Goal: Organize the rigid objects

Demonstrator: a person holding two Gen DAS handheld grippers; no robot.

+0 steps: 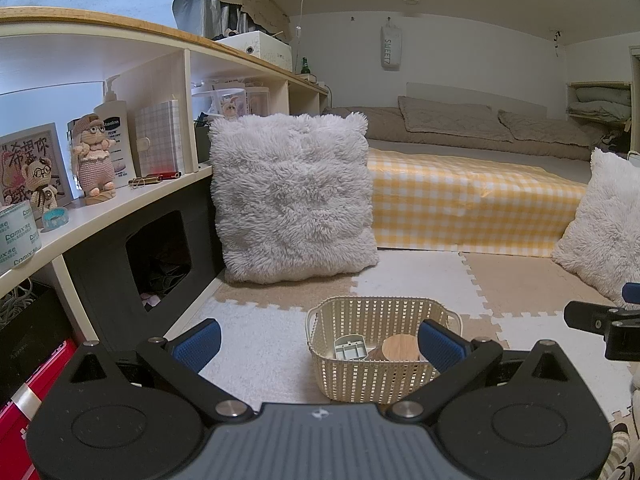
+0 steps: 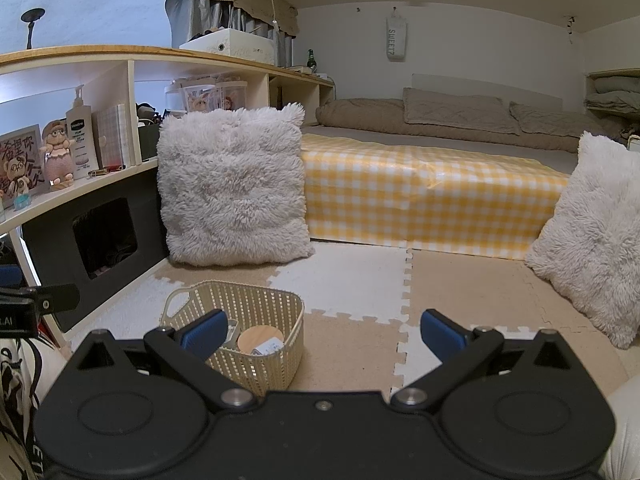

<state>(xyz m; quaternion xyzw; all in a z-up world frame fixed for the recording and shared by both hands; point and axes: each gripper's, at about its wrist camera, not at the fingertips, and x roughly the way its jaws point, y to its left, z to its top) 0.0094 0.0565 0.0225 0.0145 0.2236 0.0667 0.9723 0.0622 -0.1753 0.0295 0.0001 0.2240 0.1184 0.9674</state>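
Observation:
A cream woven plastic basket (image 1: 360,376) (image 2: 276,364) stands on the foam floor mat. Inside lie a round wooden lid (image 1: 400,348) (image 2: 258,338), a grey plastic tray piece (image 1: 350,347) and a small white item (image 2: 269,347). My left gripper (image 1: 320,344) hovers just in front of the basket, open and holding nothing, its right pad overlapping the basket's right rim in view. My right gripper (image 2: 322,334) is open and empty too, with the basket behind its left finger. The right gripper's side shows at the left wrist view's right edge (image 1: 600,322).
A fluffy grey cushion (image 1: 292,196) leans against the shelf unit (image 1: 120,216) on the left, which holds a lotion bottle, crochet dolls, a notebook and tape rolls. Another white cushion (image 2: 592,236) sits at right. A low bed with yellow checked cover (image 2: 432,204) lies behind.

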